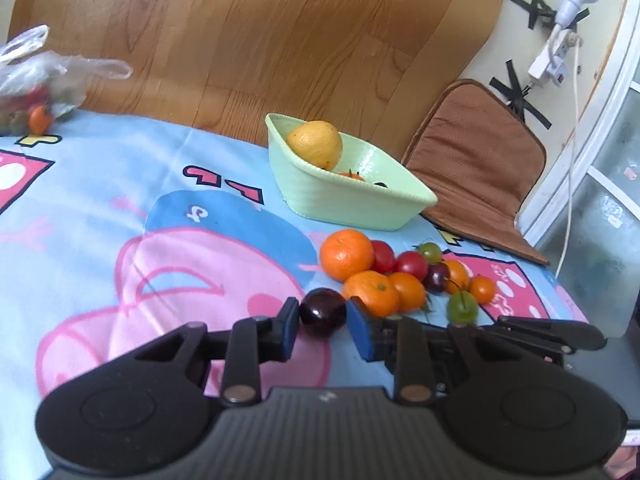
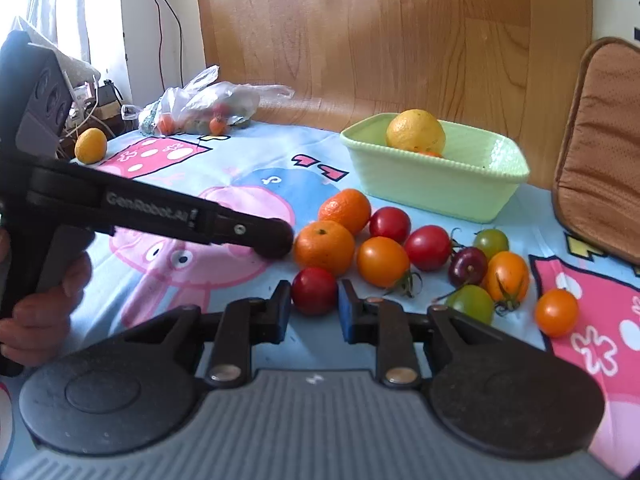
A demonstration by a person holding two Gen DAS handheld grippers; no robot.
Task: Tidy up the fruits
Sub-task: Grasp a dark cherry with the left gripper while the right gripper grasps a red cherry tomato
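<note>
**Two fruits gripped for the basket**

Left wrist view: a dark plum (image 1: 322, 312) is clamped by the left gripper (image 1: 323, 322), ready for the green basket (image 1: 352, 200).

Right wrist view: a red tomato (image 2: 314, 290) is pinched by the right gripper (image 2: 314, 305) at the pile's edge.

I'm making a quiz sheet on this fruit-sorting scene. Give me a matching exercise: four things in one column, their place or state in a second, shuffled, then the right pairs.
Things:
1. dark cherry
2. red tomato
3. big yellow citrus
4. plastic bag of fruit

Places or states:
A. in the green basket
B. between the left tongs, pinched
C. at the far edge of the tablecloth, by the wooden wall
D. between the right tongs, pinched

Pairs: 1-B, 2-D, 3-A, 4-C
</note>
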